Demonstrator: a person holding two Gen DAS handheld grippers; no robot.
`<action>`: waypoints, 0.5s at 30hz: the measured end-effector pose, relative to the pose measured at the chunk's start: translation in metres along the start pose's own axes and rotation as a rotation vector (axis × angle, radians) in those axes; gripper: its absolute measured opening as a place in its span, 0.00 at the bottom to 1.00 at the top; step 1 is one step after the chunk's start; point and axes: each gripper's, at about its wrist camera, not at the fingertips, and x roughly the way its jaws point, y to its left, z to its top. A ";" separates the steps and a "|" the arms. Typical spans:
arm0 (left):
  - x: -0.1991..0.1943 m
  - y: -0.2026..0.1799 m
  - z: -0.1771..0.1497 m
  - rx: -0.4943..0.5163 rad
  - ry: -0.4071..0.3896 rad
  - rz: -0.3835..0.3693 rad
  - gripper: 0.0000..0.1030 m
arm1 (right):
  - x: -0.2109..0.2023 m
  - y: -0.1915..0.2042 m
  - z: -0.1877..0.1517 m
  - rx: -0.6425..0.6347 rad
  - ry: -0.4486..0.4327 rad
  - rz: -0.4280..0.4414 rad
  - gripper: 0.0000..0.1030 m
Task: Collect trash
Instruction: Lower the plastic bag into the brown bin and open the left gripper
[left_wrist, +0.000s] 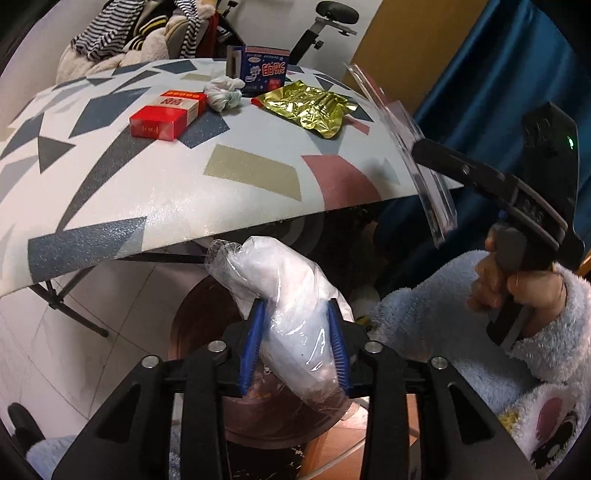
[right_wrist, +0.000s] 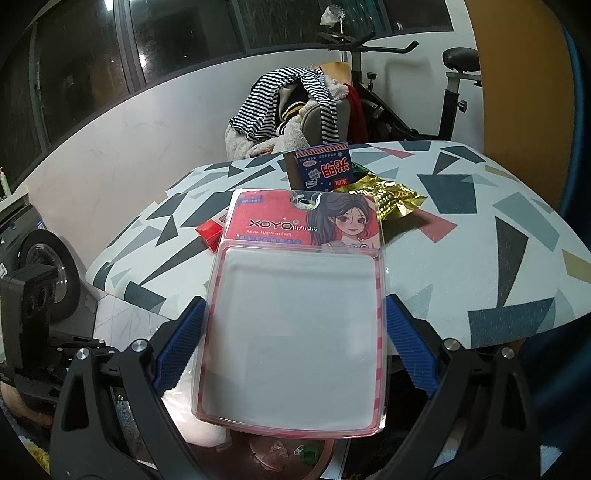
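Observation:
My left gripper (left_wrist: 295, 339) is shut on a crumpled clear plastic bag (left_wrist: 280, 291) and holds it below the table edge, above a round brown bin (left_wrist: 207, 314). My right gripper (right_wrist: 295, 339) is shut on a clear blister pack with a pink card (right_wrist: 299, 295), held in front of the table; it shows edge-on in the left wrist view (left_wrist: 406, 140). On the patterned table (left_wrist: 166, 192) lie a red box (left_wrist: 168, 114), a white crumpled tissue (left_wrist: 225, 94), a gold foil wrapper (left_wrist: 310, 105) and a blue box (left_wrist: 262, 72).
A chair piled with striped clothes (right_wrist: 291, 107) and an exercise bike (right_wrist: 424, 92) stand behind the table. A blue curtain (left_wrist: 498, 74) hangs at the right. The bin's inside (right_wrist: 280, 454) shows some scraps. The tiled floor (left_wrist: 92, 332) lies under the table.

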 end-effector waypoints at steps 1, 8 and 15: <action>0.000 0.002 0.002 -0.010 -0.013 -0.007 0.40 | 0.000 0.000 0.000 0.001 0.001 -0.001 0.90; -0.017 0.000 0.014 0.010 -0.105 0.027 0.57 | 0.005 0.001 -0.013 0.041 0.024 0.021 0.90; -0.055 0.012 0.011 -0.008 -0.222 0.125 0.70 | 0.016 0.028 -0.036 -0.003 0.048 0.036 0.90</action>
